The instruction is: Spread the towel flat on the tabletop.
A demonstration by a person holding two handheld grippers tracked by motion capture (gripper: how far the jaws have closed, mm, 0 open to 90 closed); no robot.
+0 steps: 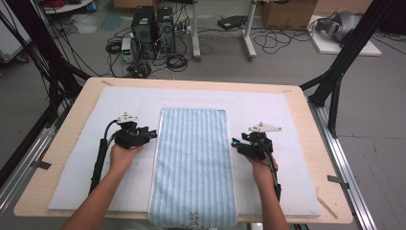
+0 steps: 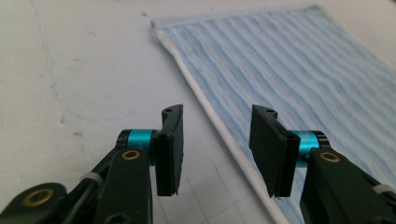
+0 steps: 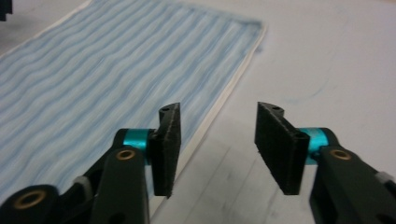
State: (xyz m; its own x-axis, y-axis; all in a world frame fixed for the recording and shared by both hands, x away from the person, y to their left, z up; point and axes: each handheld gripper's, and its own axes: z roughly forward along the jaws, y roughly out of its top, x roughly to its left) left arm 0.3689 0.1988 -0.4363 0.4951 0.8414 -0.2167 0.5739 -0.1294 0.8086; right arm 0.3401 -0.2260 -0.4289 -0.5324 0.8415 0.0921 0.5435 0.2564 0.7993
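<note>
Both hand-held grippers are sitting over the table, one on each side of the blue striped towel. I am looking at the left hand-held gripper just beside the towel's left edge, and the right hand-held gripper just beside its right edge.

Around them, the towel is lying flat in the middle of a white mat, and its near end is hanging a little over the table's front edge. Nothing is lying between the grippers and the towel. Past the table, on the floor, computer boxes and loose cables are sitting well apart from the work.

In the left gripper view, the left hand-held gripper is standing partly open with nothing between its jaws. The towel's white border is running under the gap.

In the right gripper view, the right hand-held gripper is also partly open and holding nothing. The towel edge is lying below its left jaw. I cannot tell if either gripper is touching the cloth.
</note>
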